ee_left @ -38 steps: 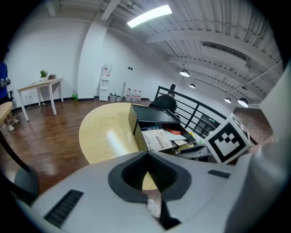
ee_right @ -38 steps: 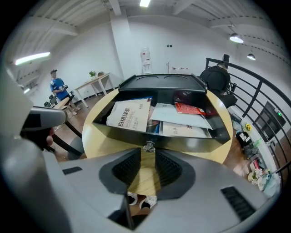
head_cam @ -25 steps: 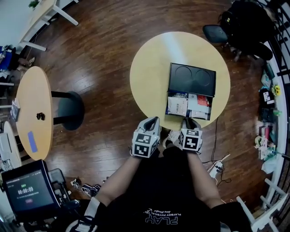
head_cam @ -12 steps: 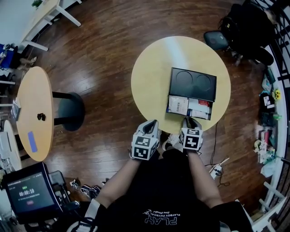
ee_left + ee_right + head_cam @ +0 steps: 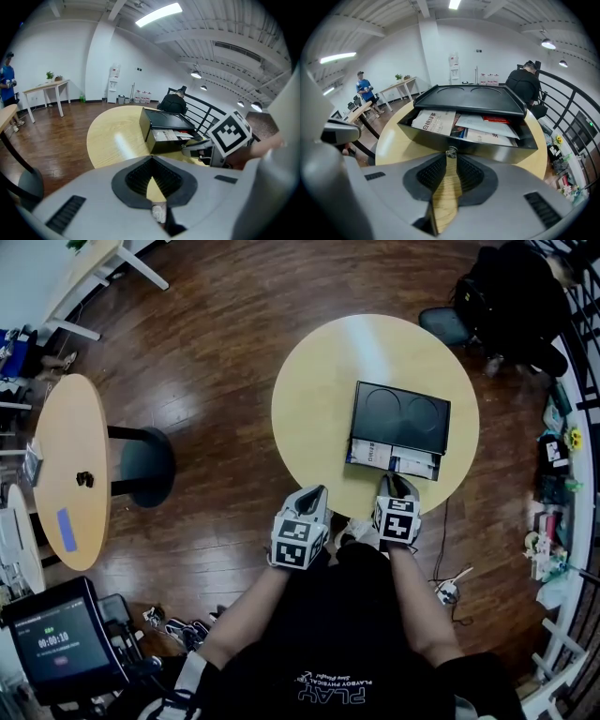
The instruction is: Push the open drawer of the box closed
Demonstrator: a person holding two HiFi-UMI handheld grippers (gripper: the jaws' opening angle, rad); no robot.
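Leftmost, left gripper [image 5: 316,491] sits at the near edge of the round surface [image 5: 314,399], fingers pressed together, nothing between them. Right gripper [image 5: 395,481]: fingers also closed to a point, tips against the drawer [image 5: 394,459] front. Drawer stands partway out of the black box [image 5: 400,409] on the surface's right half, papers inside. White packet [image 5: 433,123] carries black Chinese print, characters not surely readable. Against a second ago: drawer shows a narrower strip, right gripper further forward.
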